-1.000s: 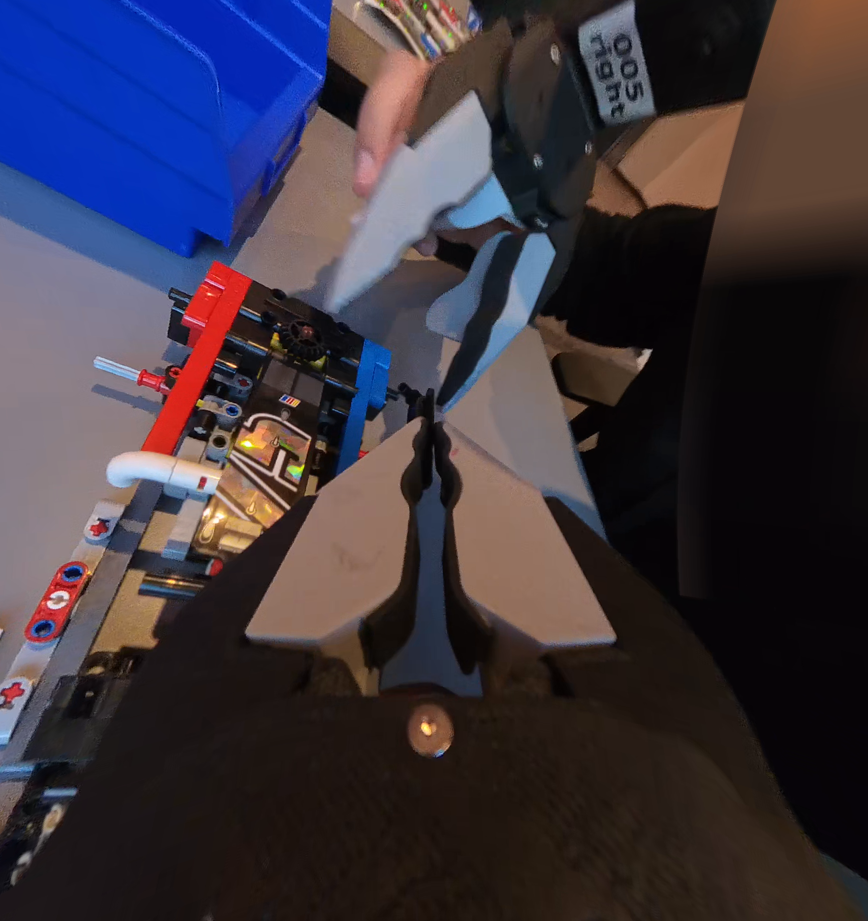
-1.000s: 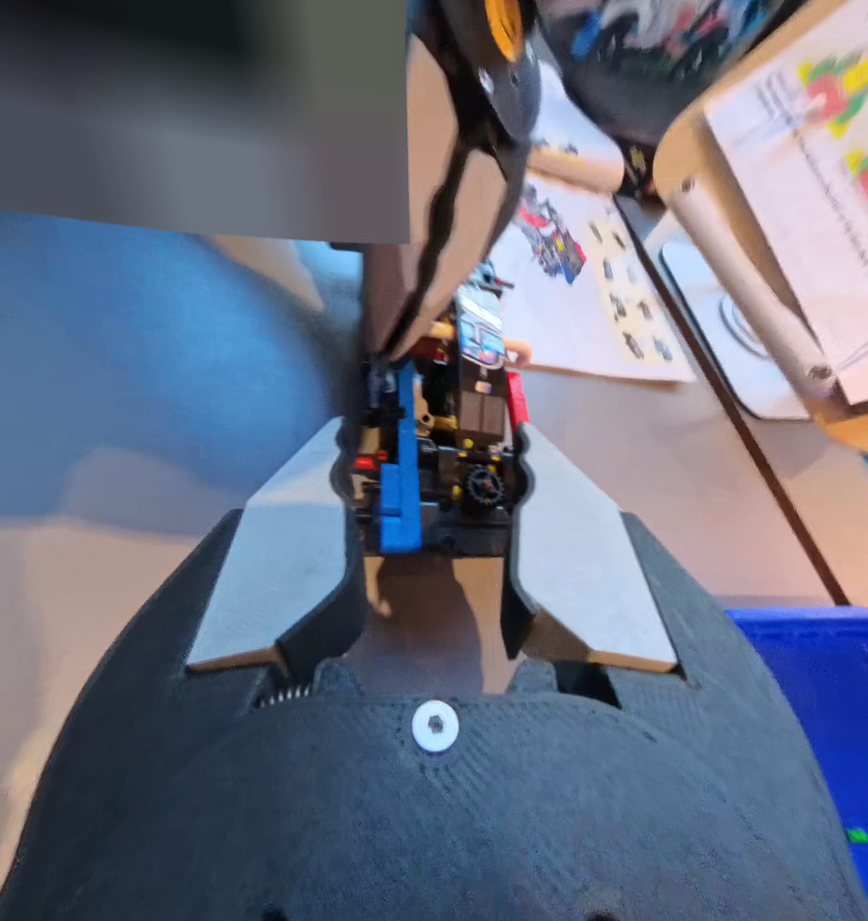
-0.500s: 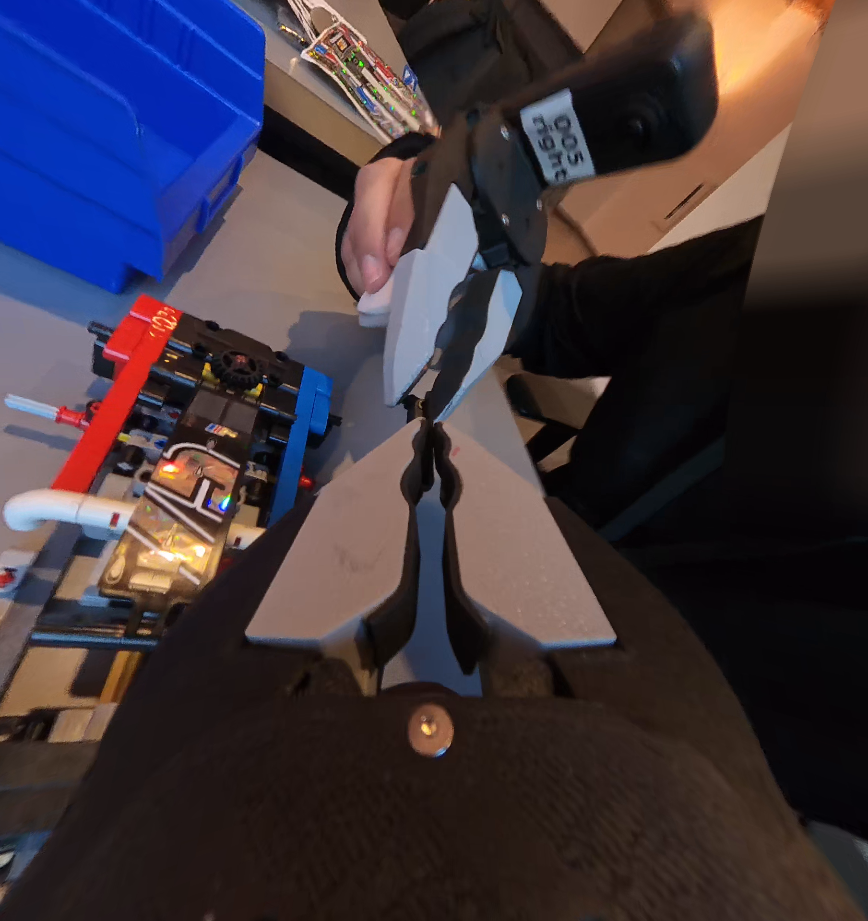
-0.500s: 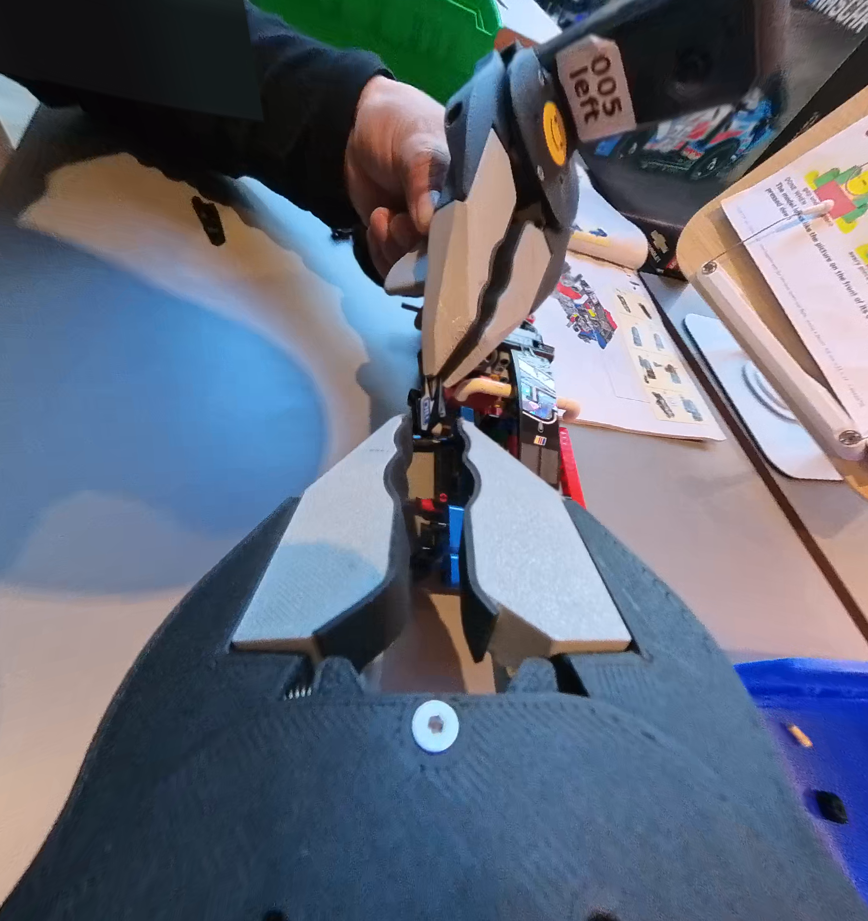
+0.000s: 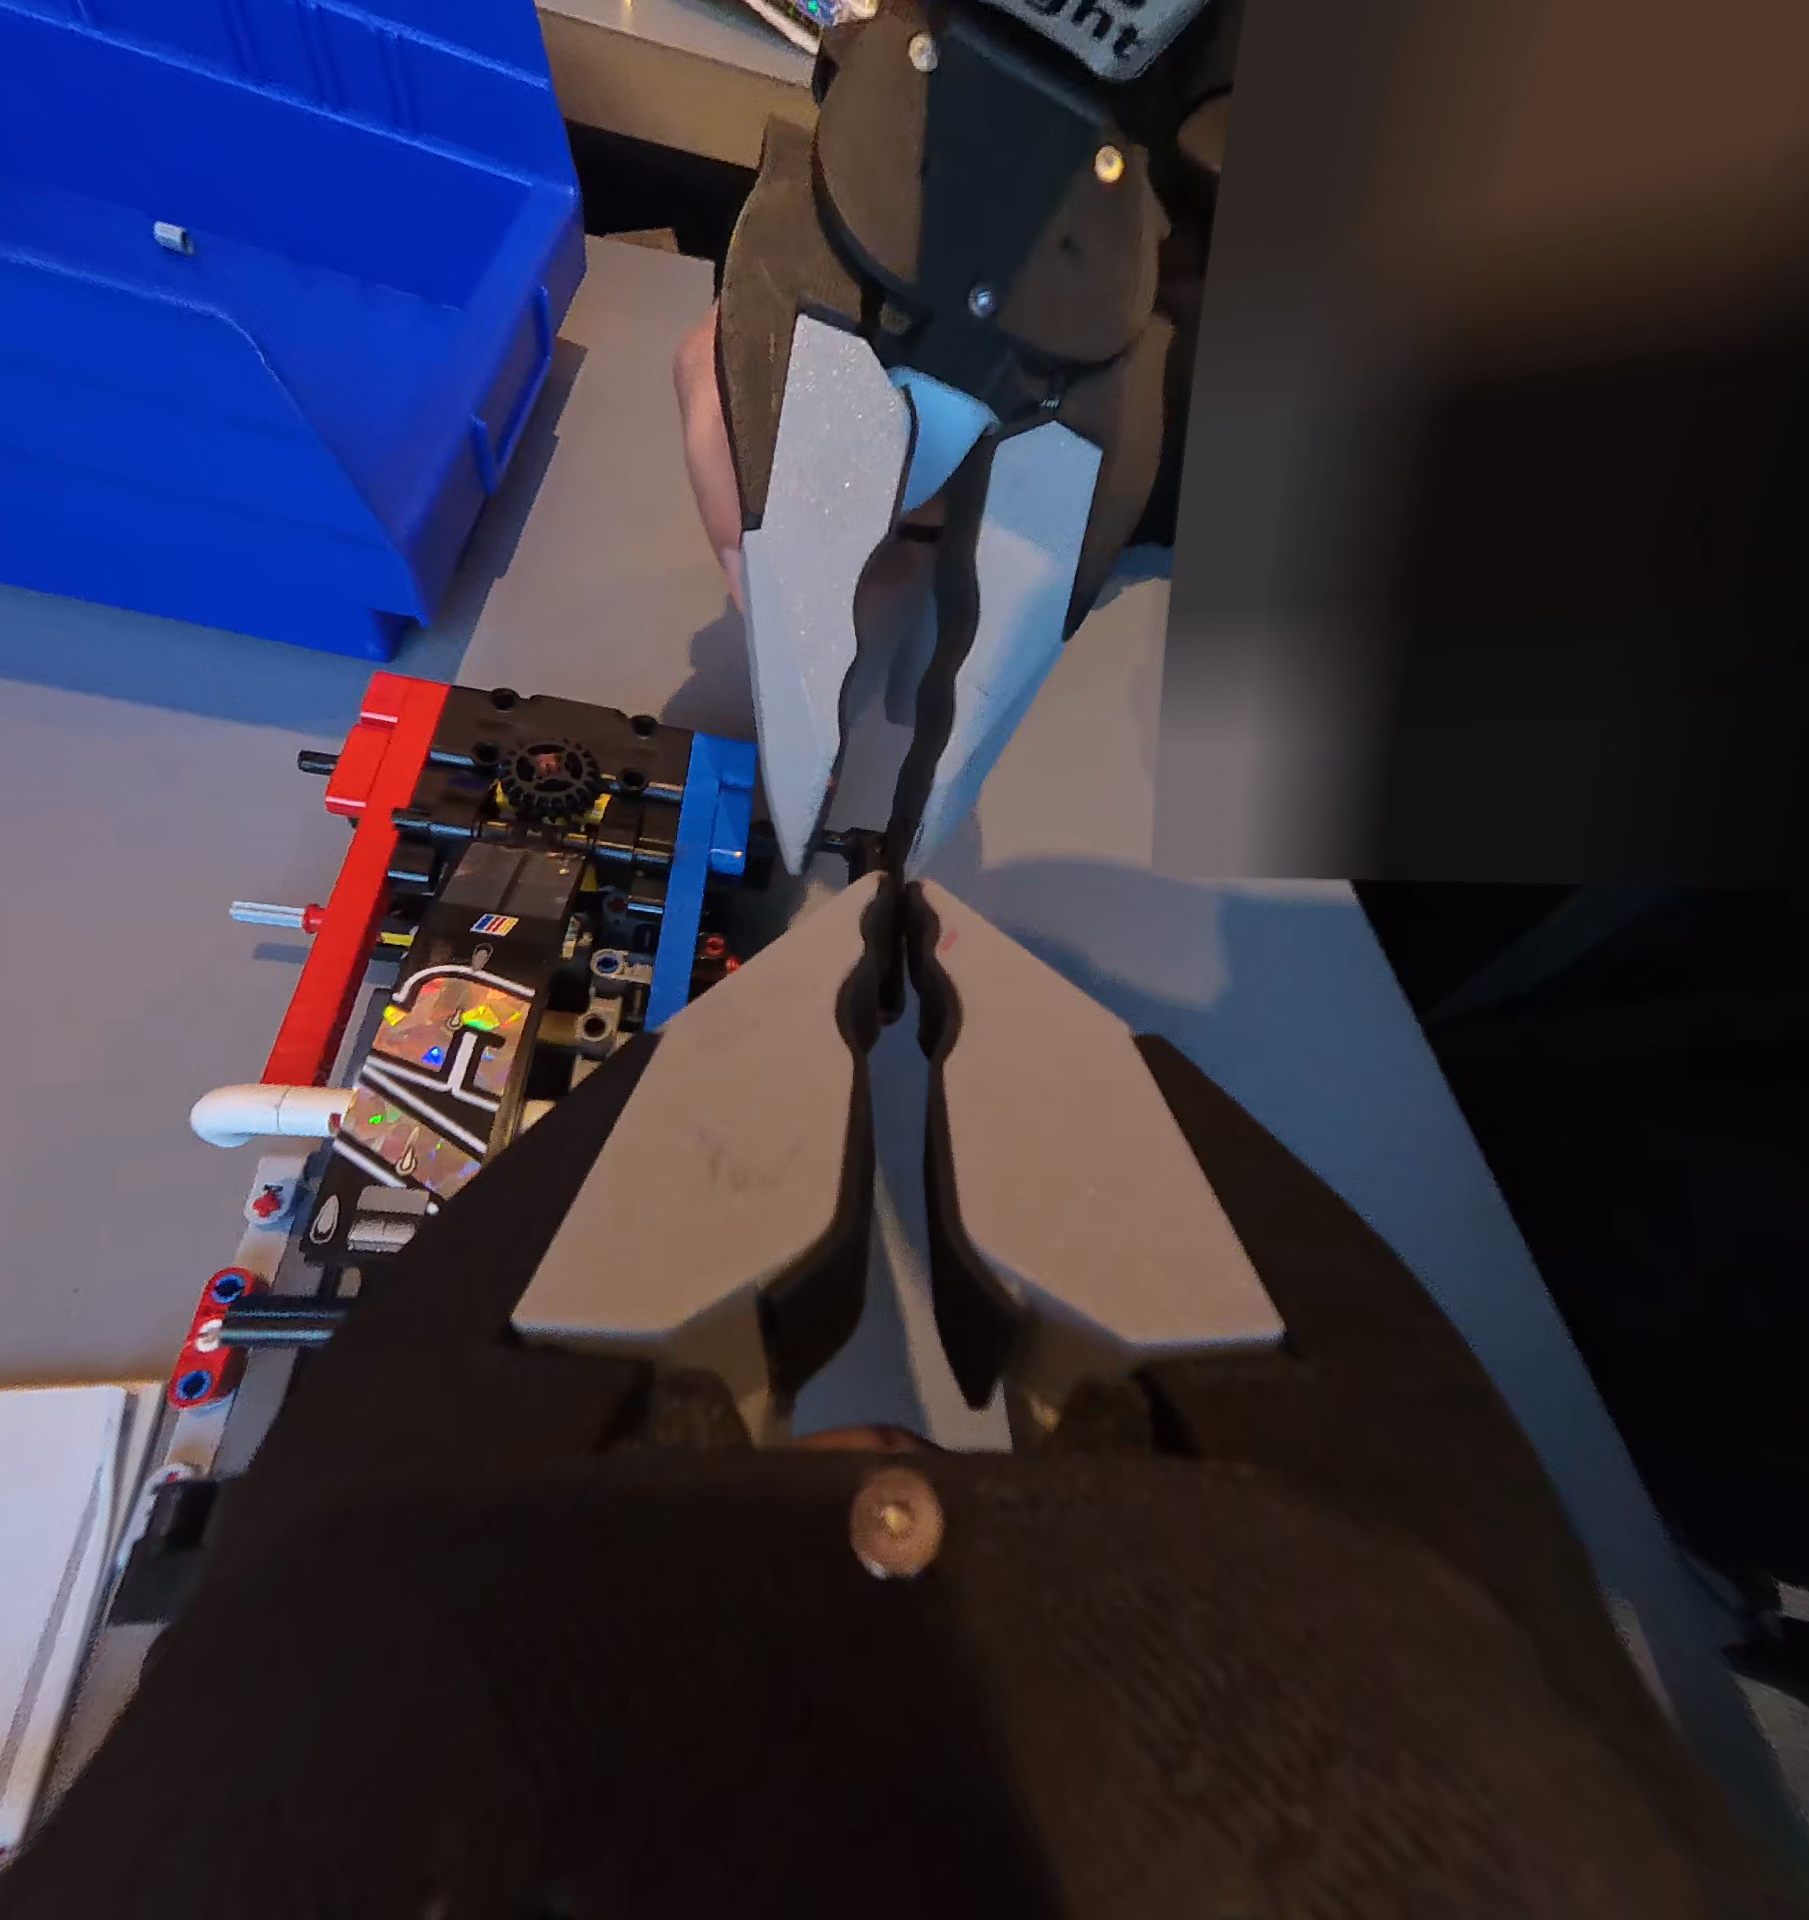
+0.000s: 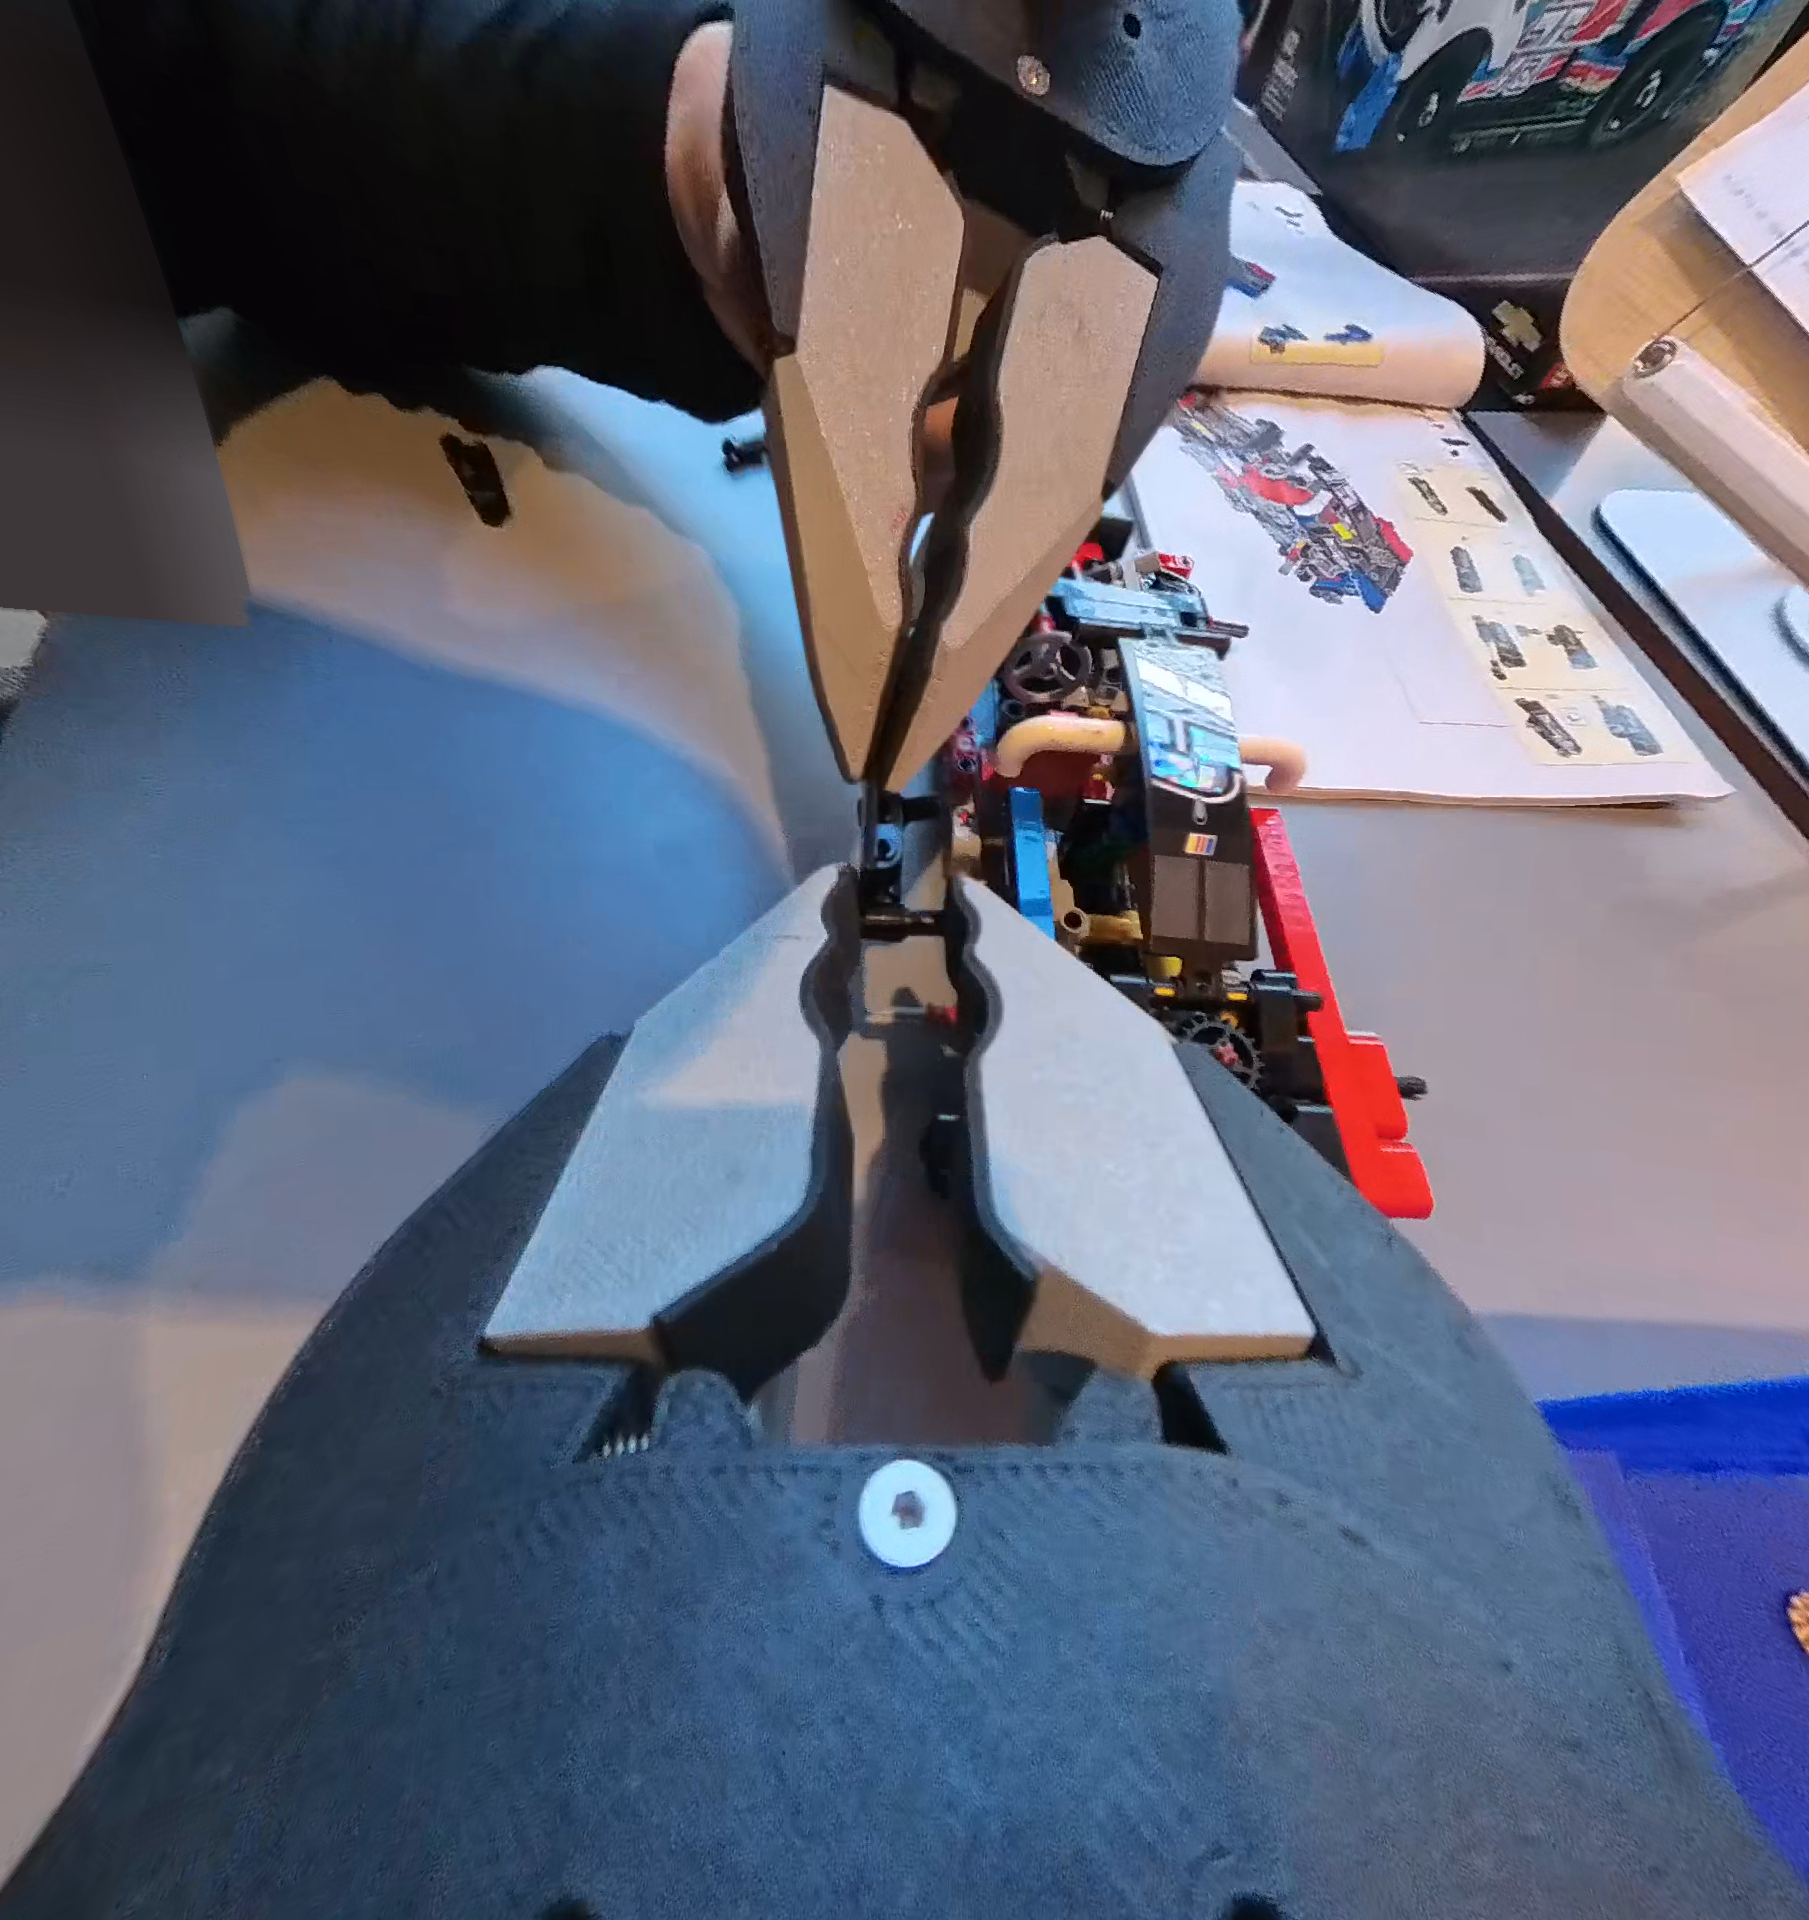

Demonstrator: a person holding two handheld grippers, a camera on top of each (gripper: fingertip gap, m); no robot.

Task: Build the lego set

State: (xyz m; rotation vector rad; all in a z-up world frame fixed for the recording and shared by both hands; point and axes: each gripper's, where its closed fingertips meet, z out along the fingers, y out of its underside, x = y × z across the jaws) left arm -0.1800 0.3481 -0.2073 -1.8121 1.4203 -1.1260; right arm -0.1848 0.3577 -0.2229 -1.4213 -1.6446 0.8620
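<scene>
While the lego set point(image 5: 505, 935) lies on the grey bench point(image 5: 100, 831) beside the blue bin point(image 5: 204, 312), both grippers meet at its blue-beam side. The left gripper point(image 5: 895, 904) has its jaws closed on a small black piece point(image 6: 884, 842), pinched at the very tips. The right gripper point(image 6: 900, 914) has its jaws narrowly apart, bracketing a short black pin at the lower end of that piece; whether they bear on the pin cannot be told.

Handling judgement:
- The small black piece is light, rigid plastic with smooth faces. It may pivot or slip in a tip grip, so hold it across its flat sides, not its edges.
- The lego set is a partly built car chassis, with a red beam point(image 5: 349, 914) on one flank and a blue beam point(image 5: 692, 883) on the other. It is stiff along these beams, and they are the sound places to brace it.
- Avoid the white curved tube point(image 5: 256, 1112), the black gear point(image 5: 547, 774) and the projecting axles; these are likely to dislodge under side load.
- Being light, the chassis will probably slide on the bench when a pin is pressed in unless steadied.

An open instruction booklet point(image 6: 1399, 623) lies beyond the model.
</scene>
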